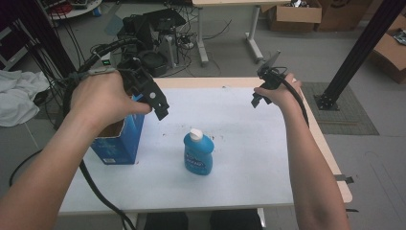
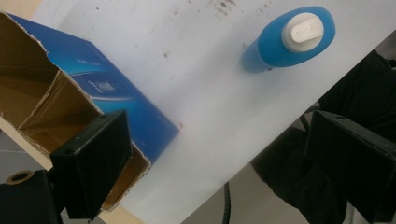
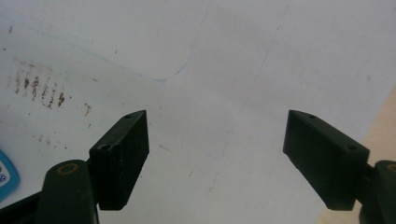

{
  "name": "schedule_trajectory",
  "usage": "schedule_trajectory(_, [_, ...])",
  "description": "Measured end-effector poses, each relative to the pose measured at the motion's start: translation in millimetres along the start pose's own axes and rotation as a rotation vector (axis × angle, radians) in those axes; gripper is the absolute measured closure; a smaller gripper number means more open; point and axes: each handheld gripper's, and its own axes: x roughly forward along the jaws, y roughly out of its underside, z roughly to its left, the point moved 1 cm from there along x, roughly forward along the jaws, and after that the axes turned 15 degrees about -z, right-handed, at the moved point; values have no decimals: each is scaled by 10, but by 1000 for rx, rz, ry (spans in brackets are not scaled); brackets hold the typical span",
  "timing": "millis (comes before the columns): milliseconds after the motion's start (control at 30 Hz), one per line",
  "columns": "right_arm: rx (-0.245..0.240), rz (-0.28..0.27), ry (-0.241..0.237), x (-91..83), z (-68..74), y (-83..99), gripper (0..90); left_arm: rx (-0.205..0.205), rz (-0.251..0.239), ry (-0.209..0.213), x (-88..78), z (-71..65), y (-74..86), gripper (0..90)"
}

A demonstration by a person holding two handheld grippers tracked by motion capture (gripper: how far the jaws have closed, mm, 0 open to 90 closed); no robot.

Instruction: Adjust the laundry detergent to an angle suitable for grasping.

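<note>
1. The blue bottle [image 1: 198, 154] with a white cap stands upright near the middle of the white table [image 1: 239, 182], well apart from both grippers.
2. The left gripper [image 1: 160, 108] hangs above the table's left part, just above the open blue box [image 1: 117, 143]; the bottle lies at about 5 o'clock from it in the high view.
3. In the left gripper view its jaws stand wide apart with nothing between them; the bottle [image 2: 292, 37] sits at about 1 o'clock, far ahead of the jaw tips, and the box [image 2: 116, 107] lies beside the left jaw.
4. The right gripper [image 1: 258, 98] hovers over the table's far right part; the bottle lies at about 7 o'clock from it.
5. In the right gripper view its jaws are spread wide over bare tabletop [image 3: 210, 70], holding nothing; a sliver of the bottle [image 3: 5, 175] shows at 8 o'clock, outside the left jaw.
</note>
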Motion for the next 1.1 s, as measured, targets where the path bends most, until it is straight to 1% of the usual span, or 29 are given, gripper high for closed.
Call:
schedule_trajectory(133, [-1,-1,0,5,1,-1,219,0,1,2,15,2,-5,78])
schedule_trajectory(233, [-10,-1,-4,5,8,-1,219,-1,8,3,28,9,-19,78])
schedule_trajectory(367, [-9,-7,-5,-5,-2,-5,220,-5,7,3,32,10,-25,78])
schedule_trajectory(400, [-11,-10,1,-10,-9,-5,220,-7,4,1,33,5,-21,78])
schedule_trajectory(467, [-9,-10,-7,-12,-9,-3,220,-7,6,4,36,2,-19,79])
schedule_trajectory(533, [-9,-14,-2,-23,-8,-1,222,-5,13,1,40,-2,-21,78])
schedule_trajectory(633, [-7,-17,-3,-35,-1,4,223,-7,9,4,31,-9,-22,79])
schedule_trajectory(667, [-4,-14,2,-53,9,11,223,-7,10,1,31,-12,-19,79])
schedule_trajectory(700, [-12,-18,-1,-64,9,14,223,-8,8,-2,29,-12,-15,78])
schedule_trajectory(900, [-14,-33,4,-156,37,29,227,-12,6,-2,13,-6,-2,76])
schedule_trajectory(1033, [-32,-53,12,-298,88,35,232,-17,3,-1,8,-3,7,77])
schedule_trajectory(1100, [-34,-54,15,-322,96,35,231,-17,2,0,9,-3,8,77])
